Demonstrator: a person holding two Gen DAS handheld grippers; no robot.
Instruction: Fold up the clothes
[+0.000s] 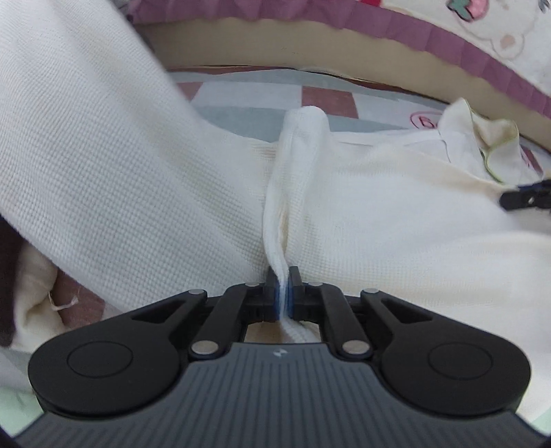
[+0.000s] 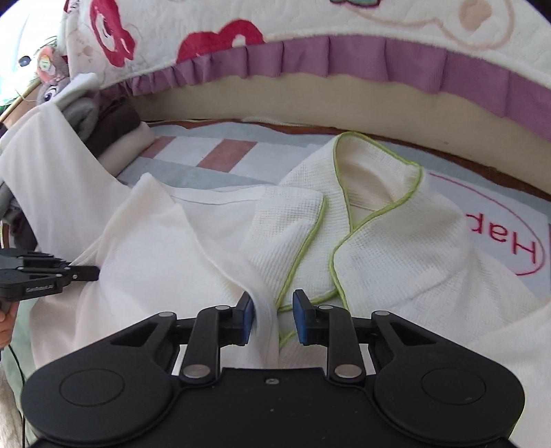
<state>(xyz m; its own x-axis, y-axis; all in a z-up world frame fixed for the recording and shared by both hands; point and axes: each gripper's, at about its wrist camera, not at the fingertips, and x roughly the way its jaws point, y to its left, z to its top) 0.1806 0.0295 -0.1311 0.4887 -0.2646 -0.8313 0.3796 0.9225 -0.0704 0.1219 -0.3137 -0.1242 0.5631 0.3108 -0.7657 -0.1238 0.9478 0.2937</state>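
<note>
The left gripper [image 1: 283,293] points steeply down at the bed, and its two blue pads are pinched tight on a bunched ridge of the white robe [image 1: 378,213]; the cloth runs up from between the pads in a narrow fold and ends in a rounded hump further off. To its left a broad sheet of the same waffle-knit cloth lifts up and away toward the top corner of the left wrist view.

The right gripper [image 2: 272,318] also tilts downward over the robe [image 2: 396,248]. Its jaws stand narrowly apart, with a soft fold of the cloth lying between them against the left-hand pad; the right-hand pad is clear of the cloth, so the fold is not clamped. Just beyond the fingers lies the robe's green-edged collar [image 2: 375,186], open and spread flat.

The robe lies across a checked mat [image 2: 213,155] of grey, white and reddish squares. At the left edge of the right wrist view the left gripper reaches in sideways, a fingertip of the person [image 2: 6,327] showing under it. Behind the mat runs a purple frill [image 2: 344,58] beneath a quilt [image 2: 206,20] with red flowers.
</note>
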